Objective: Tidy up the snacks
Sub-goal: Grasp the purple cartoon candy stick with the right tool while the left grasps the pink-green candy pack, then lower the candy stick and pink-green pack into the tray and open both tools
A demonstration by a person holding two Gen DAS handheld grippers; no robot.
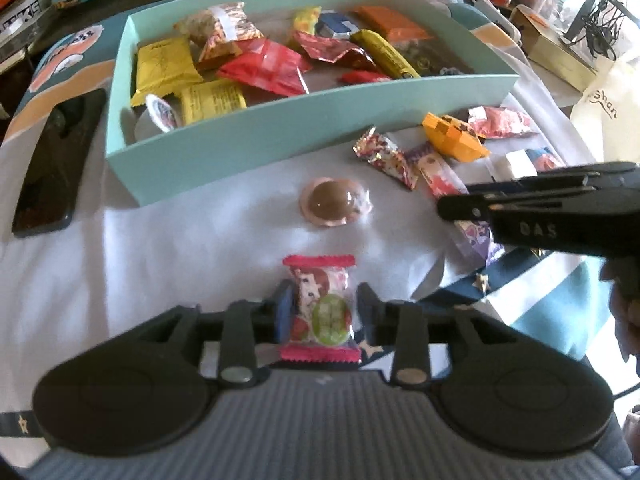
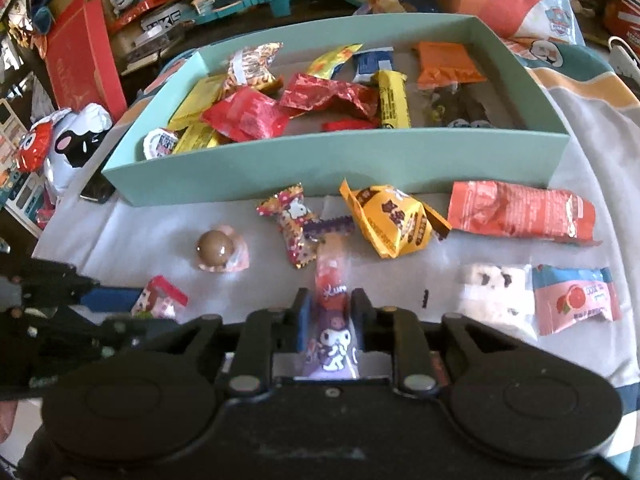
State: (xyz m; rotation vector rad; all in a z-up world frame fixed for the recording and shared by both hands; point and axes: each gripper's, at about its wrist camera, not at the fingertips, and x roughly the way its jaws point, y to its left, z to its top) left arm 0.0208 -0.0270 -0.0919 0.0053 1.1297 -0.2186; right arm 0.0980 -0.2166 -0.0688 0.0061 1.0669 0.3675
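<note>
While I steer by the left wrist view, my left gripper [image 1: 320, 308] clamps a pink-edged candy packet [image 1: 319, 308] on the white cloth [image 1: 160, 248], in front of the teal box [image 1: 280, 136] so it can be lifted in. A chocolate dome [image 1: 335, 202] sits between packet and box, in the path. Through the right wrist view, my right gripper [image 2: 331, 316] pinches a purple cartoon packet [image 2: 334, 344] in front of the box; a twisted candy [image 2: 294, 222] and a yellow packet [image 2: 390, 220] crowd the way.
</note>
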